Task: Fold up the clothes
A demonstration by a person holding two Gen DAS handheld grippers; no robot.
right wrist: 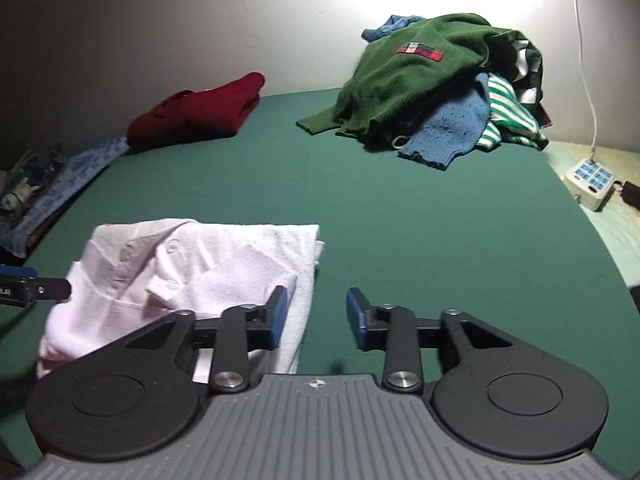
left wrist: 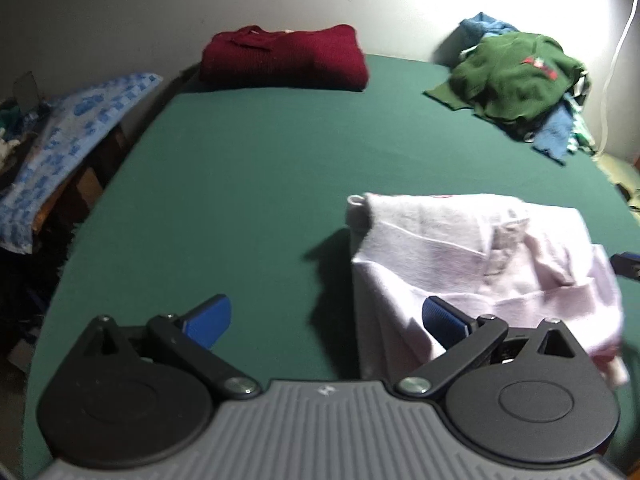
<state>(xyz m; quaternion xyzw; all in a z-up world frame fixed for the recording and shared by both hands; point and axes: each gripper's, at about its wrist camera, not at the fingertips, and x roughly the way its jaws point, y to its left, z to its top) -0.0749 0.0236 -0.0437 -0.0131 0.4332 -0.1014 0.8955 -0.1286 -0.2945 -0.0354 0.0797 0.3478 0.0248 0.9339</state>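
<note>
Gaping left tongs (left wrist: 326, 320) empty | right tongs (right wrist: 317, 314) half-open, empty

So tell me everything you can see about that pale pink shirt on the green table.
The pale pink shirt looks like soft knit cotton with a collar and button placket facing up. It lies folded into a rough rectangle on the near part of the green table, slightly rumpled. Neither gripper grips it, though one left gripper finger overlaps its near edge.
</note>
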